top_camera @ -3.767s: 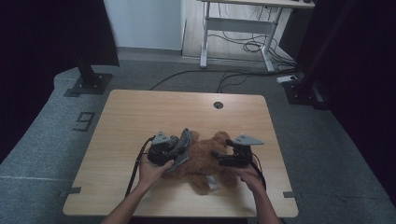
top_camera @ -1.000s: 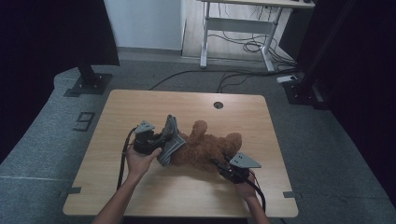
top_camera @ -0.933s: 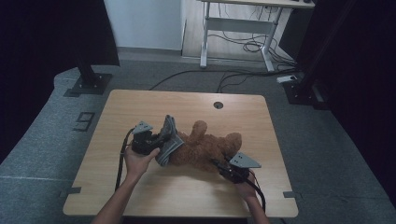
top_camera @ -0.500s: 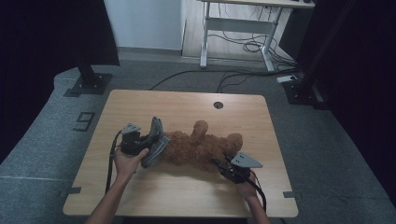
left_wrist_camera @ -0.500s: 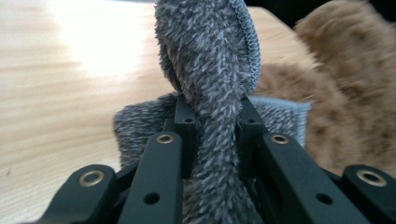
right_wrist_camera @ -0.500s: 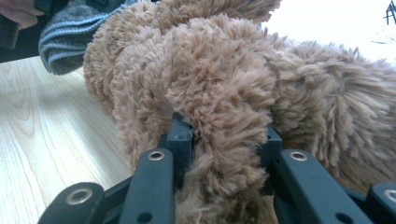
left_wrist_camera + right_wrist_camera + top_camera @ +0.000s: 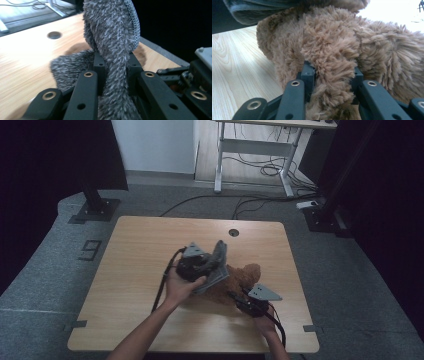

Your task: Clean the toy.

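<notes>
While the left claw (image 7: 113,65) pinched the grey fleece garment (image 7: 112,37), the right claw (image 7: 332,75) clamped the brown plush toy (image 7: 332,45) lying on the tabletop (image 7: 140,250).

My left tool (image 7: 212,262) is clamped tight, its forearm reaching diagonally forward; my right tool (image 7: 239,301) is clamped too, held low and near me.

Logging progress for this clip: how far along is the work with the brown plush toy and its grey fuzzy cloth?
Done: both grips are set. The left gripper is shut on the grey cloth; the right gripper is shut on the brown plush toy.
In hand: the cloth is lifted, its lower end against the toy.
Left: cloth and toy are not yet apart.
</notes>
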### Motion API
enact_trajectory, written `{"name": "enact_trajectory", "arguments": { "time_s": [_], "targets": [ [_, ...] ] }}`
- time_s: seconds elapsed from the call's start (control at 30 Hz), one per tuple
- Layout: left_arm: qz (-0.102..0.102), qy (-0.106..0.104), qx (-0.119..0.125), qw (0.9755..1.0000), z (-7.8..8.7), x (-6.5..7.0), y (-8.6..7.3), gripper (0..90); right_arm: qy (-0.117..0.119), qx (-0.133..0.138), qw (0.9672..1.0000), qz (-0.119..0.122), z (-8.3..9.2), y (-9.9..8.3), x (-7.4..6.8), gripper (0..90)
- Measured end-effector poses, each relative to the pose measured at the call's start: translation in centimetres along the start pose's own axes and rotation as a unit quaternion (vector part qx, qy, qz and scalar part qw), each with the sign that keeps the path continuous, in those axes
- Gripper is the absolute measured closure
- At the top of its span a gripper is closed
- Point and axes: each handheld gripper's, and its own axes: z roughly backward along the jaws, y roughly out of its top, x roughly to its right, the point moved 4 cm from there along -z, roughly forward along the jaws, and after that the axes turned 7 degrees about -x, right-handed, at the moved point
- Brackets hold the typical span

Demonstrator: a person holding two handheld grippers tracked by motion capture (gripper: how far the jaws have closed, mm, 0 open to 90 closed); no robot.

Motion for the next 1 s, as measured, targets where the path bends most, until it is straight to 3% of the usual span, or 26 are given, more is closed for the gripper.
{"name": "enact_trajectory", "arguments": {
  "time_s": [0.13, 0.23, 0.4, 0.6, 0.73, 0.83, 1.0],
  "targets": [
    [-0.017, -0.008, -0.029, 0.9994, -3.3, 2.4, 1.1, 75.8, -0.001, 0.001, 1.0000, -0.002, 0.0, 0.0, 0.0, 67.5],
    [-0.032, 0.001, -0.050, 0.9982, -5.4, 3.6, 1.1, 75.7, -0.003, -0.001, 1.0000, 0.001, 0.0, 0.0, -0.1, 67.4],
    [-0.018, 0.003, -0.068, 0.9975, -7.1, 3.2, 0.3, 75.9, -0.004, -0.006, 1.0000, 0.006, 0.0, -0.1, -0.2, 67.4],
    [-0.001, 0.004, -0.059, 0.9983, -5.5, 1.5, -0.5, 76.0, -0.006, -0.008, 0.9999, 0.005, -0.2, -0.2, -0.3, 66.9],
    [-0.003, 0.021, -0.053, 0.9984, -3.8, 0.4, -1.1, 76.0, -0.005, -0.009, 0.9999, 0.002, -0.1, -0.2, -0.3, 66.8],
    [0.007, 0.034, -0.049, 0.9982, -2.2, -1.2, -1.8, 75.9, -0.004, -0.008, 1.0000, -0.003, -0.1, -0.2, -0.1, 66.9],
    [0.035, 0.027, -0.031, 0.9985, 0.0, -3.6, -2.9, 76.0, -0.005, -0.005, 1.0000, -0.002, -0.2, -0.2, -0.2, 66.4]
  ]
}}
